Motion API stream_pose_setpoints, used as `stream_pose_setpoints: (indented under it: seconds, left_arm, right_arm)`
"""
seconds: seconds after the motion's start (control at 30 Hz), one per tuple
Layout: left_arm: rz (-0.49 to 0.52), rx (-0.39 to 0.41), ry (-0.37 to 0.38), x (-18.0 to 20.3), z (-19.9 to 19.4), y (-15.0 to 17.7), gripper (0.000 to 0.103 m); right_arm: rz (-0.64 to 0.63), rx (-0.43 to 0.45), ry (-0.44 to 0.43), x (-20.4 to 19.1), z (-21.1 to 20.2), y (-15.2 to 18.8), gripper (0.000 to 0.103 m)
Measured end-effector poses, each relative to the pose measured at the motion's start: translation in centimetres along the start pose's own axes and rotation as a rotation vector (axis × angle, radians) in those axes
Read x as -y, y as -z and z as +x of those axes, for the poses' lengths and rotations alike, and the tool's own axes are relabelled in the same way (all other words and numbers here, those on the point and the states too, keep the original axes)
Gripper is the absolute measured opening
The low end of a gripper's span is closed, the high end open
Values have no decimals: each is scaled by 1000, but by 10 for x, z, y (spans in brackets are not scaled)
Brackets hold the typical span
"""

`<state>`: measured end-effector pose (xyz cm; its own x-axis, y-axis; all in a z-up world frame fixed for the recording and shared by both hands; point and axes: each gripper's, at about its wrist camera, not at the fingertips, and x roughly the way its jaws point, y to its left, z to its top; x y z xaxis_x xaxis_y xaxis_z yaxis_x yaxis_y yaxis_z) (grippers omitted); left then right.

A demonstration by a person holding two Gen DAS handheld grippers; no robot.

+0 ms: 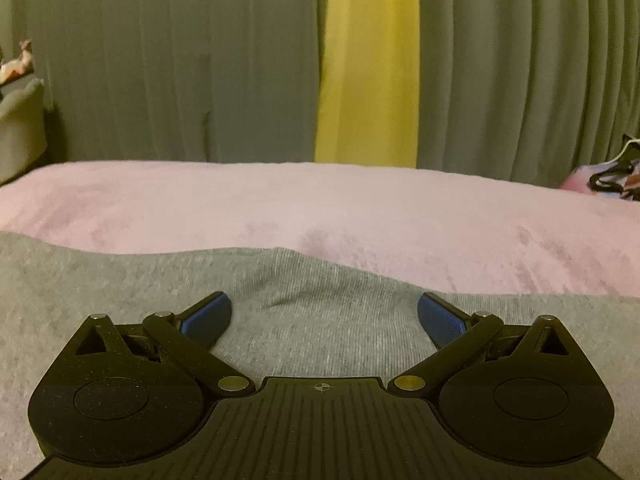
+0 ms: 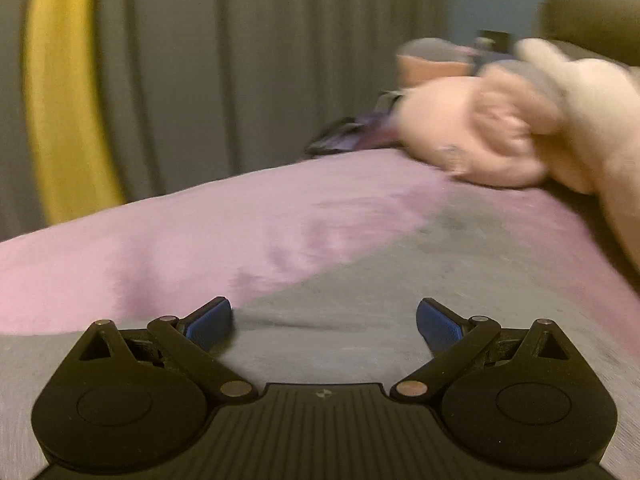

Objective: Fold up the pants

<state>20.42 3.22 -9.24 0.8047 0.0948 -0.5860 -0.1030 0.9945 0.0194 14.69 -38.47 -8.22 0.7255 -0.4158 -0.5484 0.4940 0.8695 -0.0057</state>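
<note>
Grey knit pants (image 1: 304, 280) lie flat on a pink blanket (image 1: 320, 200). In the left wrist view my left gripper (image 1: 325, 314) is open just above the grey fabric near its far edge, holding nothing. In the right wrist view the pants (image 2: 400, 272) run as a grey band away toward the right. My right gripper (image 2: 324, 320) is open low over them, empty. This view is motion-blurred.
Grey curtains (image 1: 160, 60) with a yellow strip (image 1: 368, 60) hang behind the bed. A pink plush toy (image 2: 500, 120) and dark patterned cloth (image 2: 352, 136) lie at the bed's far right. A grey cushion (image 1: 20, 128) sits at the far left.
</note>
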Motion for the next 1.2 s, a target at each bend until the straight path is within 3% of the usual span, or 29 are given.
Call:
stream_pose_setpoints:
  seconds: [0.03,0.07,0.17,0.23,0.33,0.43,0.47,0.6,0.63,0.67,0.77,0.87,0.93,0.97,1.03,1.2]
  left_arm:
    - [-1,0,1,3,1,1,103]
    - [-3,0,2,3,1,1,103]
    - [0,4,0,2,0,3,103]
    - [-3,7,2,5,-4,6,103]
    - [-6,10,6,5,-2,7,103]
    - [-3,15,5,5,0,9,103]
    - [-2,15,5,5,1,10,103]
    - [2,18,6,6,2,11,103]
    - [2,19,5,6,2,12,103]
    - [1,20,6,6,2,12,103]
    - [-2,24,9,5,2,13,103]
    - [-12,30,17,3,1,14,103]
    - [-23,40,24,0,-4,15,103]
    - [-28,43,25,-1,-9,17,103]
    - [-2,51,18,0,-21,22,103]
    - [116,27,7,13,-53,31,103]
  right_arm:
    - [-20,-27,-27,-9,-7,2,99]
    - [-39,-40,-115,-20,-14,5,99]
    - [-117,-87,-451,-46,-33,15,99]
    - [-213,-113,-517,-67,-36,20,99]
    - [-301,-90,-470,-68,-30,26,99]
    - [-178,-71,-416,-27,-14,17,99]
    - [-148,-57,-363,-13,-14,17,99]
    - [-36,-70,-17,45,-22,17,99]
    - [25,-81,24,63,-29,18,99]
    - [77,-94,54,79,-39,22,92]
    - [306,-91,-20,137,-84,43,78]
    - [489,-74,-41,176,-126,62,64]
    - [617,-82,-64,200,-136,69,51]
    - [671,-100,-70,213,-138,73,50]
    - [718,-120,-64,224,-141,80,48]
    - [781,-131,-142,228,-131,87,24]
